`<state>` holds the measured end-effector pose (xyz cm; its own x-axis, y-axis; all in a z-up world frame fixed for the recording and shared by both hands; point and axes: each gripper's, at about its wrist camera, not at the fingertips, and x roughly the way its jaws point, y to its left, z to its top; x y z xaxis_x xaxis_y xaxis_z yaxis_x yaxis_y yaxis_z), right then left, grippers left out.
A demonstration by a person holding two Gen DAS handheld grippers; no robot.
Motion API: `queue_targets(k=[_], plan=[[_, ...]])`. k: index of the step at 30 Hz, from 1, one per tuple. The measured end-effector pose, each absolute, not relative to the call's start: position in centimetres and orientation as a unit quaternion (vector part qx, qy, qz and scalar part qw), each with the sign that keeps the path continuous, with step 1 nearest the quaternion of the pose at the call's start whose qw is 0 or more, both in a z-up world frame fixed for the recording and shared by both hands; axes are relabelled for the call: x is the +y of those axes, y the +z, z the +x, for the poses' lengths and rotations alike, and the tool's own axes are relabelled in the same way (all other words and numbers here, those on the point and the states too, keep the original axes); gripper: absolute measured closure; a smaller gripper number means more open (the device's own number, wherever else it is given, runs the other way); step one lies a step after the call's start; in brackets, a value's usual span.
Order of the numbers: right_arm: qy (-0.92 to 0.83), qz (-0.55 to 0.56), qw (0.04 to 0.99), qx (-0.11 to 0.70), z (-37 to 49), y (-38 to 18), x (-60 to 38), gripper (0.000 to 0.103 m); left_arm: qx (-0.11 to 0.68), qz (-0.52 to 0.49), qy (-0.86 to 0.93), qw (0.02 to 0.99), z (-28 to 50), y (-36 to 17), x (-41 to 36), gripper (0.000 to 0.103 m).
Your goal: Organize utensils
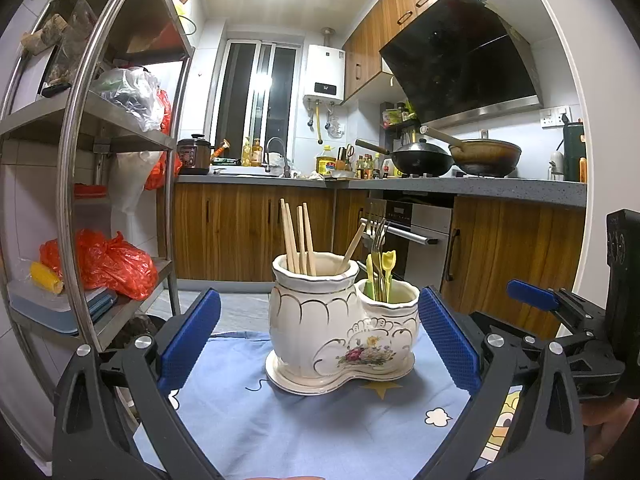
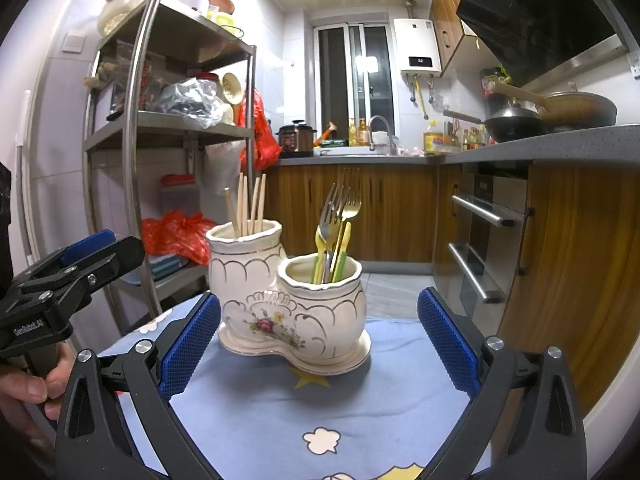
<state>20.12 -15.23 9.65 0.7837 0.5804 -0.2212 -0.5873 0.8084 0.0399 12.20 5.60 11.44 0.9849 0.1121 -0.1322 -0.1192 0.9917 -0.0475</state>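
A white ceramic double holder [image 1: 320, 332] with a flower print stands on the blue tablecloth [image 1: 304, 432]; it also shows in the right wrist view [image 2: 288, 304]. Its taller pot holds wooden chopsticks [image 1: 298, 240] [image 2: 248, 206]. Its lower pot holds metal forks [image 2: 340, 208] and yellow and green plastic utensils [image 1: 384, 276] [image 2: 342, 248]. My left gripper [image 1: 320, 344] is open and empty, just in front of the holder. My right gripper [image 2: 320, 344] is open and empty, also just in front of it. Each gripper shows at the edge of the other's view.
A steel shelf rack [image 1: 80, 160] with red bags stands to the left. Wooden cabinets, an oven [image 2: 480, 248] and a counter with woks [image 1: 460, 156] run along the back and right. The tablecloth [image 2: 320, 412] ends close behind the holder.
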Motion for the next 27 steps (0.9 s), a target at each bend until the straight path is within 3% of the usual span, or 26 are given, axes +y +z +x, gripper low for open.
queue_targets(k=[27], plan=[[0.31,-0.015,0.944,0.112,20.14,9.65,-15.21,0.005,0.063,-0.023,0.051,0.996,12.26,11.6,5.27,0.006]])
